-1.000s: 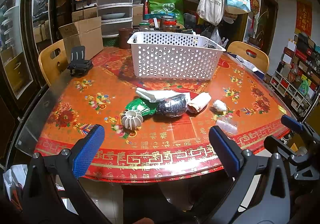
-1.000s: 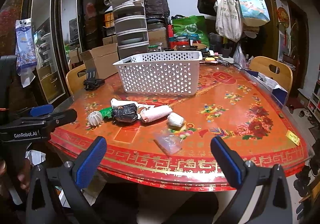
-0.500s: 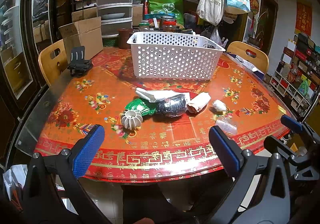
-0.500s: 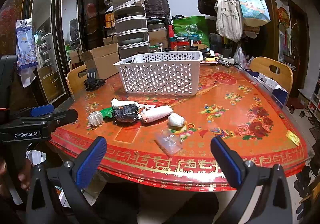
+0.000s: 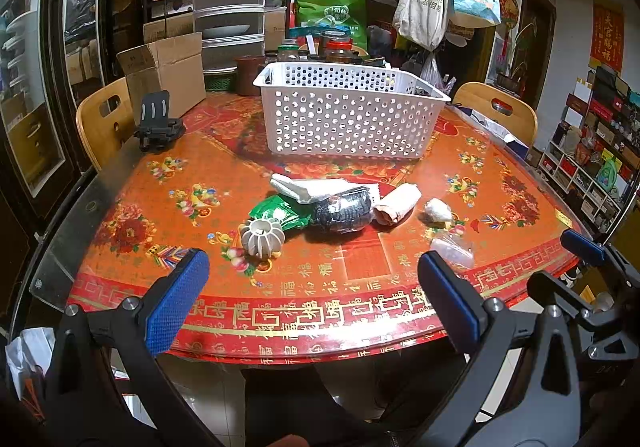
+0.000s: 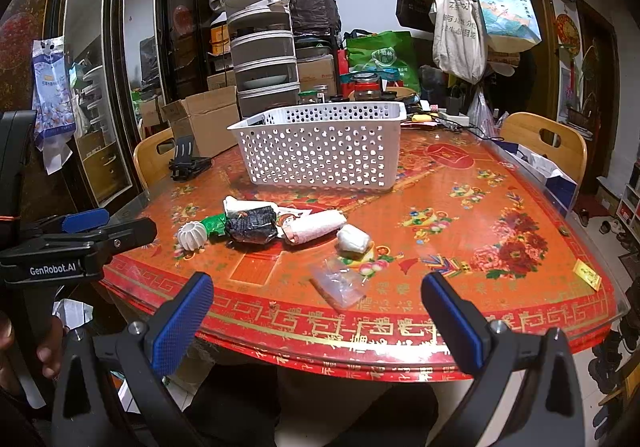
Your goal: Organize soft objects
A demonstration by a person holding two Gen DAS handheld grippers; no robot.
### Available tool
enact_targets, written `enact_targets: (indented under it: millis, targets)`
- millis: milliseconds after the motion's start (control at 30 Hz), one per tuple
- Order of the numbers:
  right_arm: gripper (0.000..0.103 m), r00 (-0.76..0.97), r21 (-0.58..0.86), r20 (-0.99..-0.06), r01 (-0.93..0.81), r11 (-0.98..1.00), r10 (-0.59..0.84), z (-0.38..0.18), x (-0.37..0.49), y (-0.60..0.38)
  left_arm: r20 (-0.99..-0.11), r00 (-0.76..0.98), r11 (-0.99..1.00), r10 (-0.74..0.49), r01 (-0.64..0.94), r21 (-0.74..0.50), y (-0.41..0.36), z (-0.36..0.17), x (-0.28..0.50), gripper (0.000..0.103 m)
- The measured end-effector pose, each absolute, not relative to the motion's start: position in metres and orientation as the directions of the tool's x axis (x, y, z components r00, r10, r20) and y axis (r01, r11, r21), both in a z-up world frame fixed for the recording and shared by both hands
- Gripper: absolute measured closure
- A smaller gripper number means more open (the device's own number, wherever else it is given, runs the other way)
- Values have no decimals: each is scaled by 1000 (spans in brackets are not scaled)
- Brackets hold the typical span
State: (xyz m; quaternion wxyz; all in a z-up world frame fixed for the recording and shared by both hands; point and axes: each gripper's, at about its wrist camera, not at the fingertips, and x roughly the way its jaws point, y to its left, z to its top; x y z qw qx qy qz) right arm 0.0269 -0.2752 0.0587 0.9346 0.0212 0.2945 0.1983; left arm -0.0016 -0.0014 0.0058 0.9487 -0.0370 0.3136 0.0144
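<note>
Soft items lie in a row on the red table: a white ribbed ball (image 5: 262, 237) (image 6: 192, 234), a green packet (image 5: 280, 212), a white folded cloth (image 5: 308, 185), a black bundle (image 5: 342, 209) (image 6: 252, 225), a pinkish roll (image 5: 398, 199) (image 6: 314, 227), a small white wad (image 5: 437, 209) (image 6: 353, 239) and a clear plastic bag (image 5: 452, 247) (image 6: 338, 283). A white perforated basket (image 5: 348, 115) (image 6: 324, 145) stands behind them. My left gripper (image 5: 314, 299) and right gripper (image 6: 318, 319) are open and empty at the table's near edge.
A black phone stand (image 5: 156, 125) and a cardboard box (image 5: 164, 77) sit at the back left. Jars (image 5: 336, 49) stand behind the basket. Wooden chairs (image 5: 102, 119) (image 6: 546, 143) flank the table. A dark cabinet (image 6: 100, 87) is on the left.
</note>
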Motion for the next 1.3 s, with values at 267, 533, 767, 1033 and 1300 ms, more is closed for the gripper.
enact_targets:
  millis: [267,533,767,1033,1300]
  targets:
    - [0,748,157,-541,-359,920,384,59,26,-273,-596,803,997,5,-51,-61,-1,6,-1,0]
    - [0,738,183,-544,-361,914,400,56,30,-272,-521,853,997,18,-58,-60,0,9,-10,0]
    - [0,768,146,-547,-303,942,332,29,49,-278,-608,793,993,31,-95,-74,33,-30,21,0]
    - [20,727,186,-591,-300,936,350,-6,77,-290,-665,746,992,10,-91,-88,51,-74,59,1]
    - [25,703,185,-611,-320,929,363,-19,86,-286,-674,739,993,-1,-77,-86,50,-90,76,27]
